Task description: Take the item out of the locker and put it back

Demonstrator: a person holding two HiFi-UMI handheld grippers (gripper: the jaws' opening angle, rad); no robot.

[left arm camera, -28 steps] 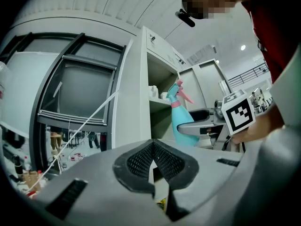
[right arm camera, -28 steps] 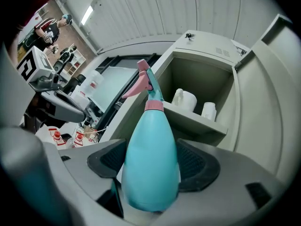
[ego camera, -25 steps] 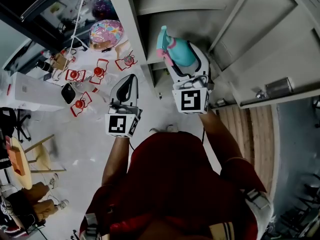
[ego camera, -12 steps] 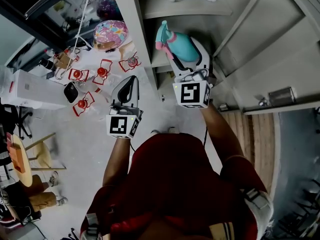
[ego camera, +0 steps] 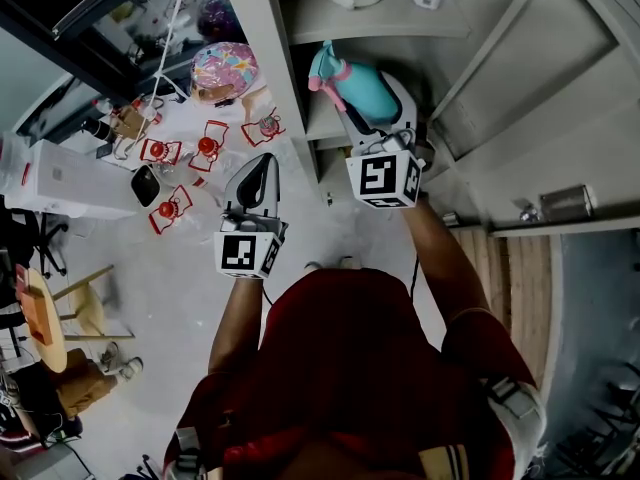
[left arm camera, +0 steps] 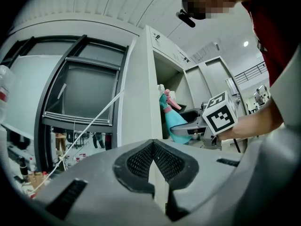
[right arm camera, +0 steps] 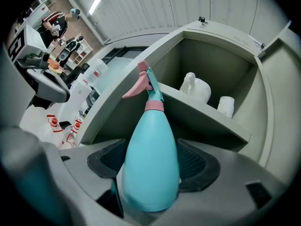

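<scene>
Right gripper view: spray bottle (right arm camera: pixel 150 145), teal with pink trigger, clamped at the belly by the right gripper (right arm camera: pixel 151 171).
Long axis: straight ahead along the jaws, nozzle leading.
Destination: locker (right arm camera: pixel 221 55) compartment under the shelf (right arm camera: pixel 207 119), just ahead of the nozzle.
Above shelf: white containers (right arm camera: pixel 195 89), two, beyond and above the tip.
Left gripper (left arm camera: pixel 153 173): jaws pressed together, empty, off to the left of the loaded claw.
Nearer hand: right, by judgement.

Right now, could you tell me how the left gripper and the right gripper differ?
The right gripper is shut on the teal spray bottle; the left gripper is shut and empty. The right gripper is at the locker opening; the left gripper hangs outside it. Both carry marker cubes.
</scene>
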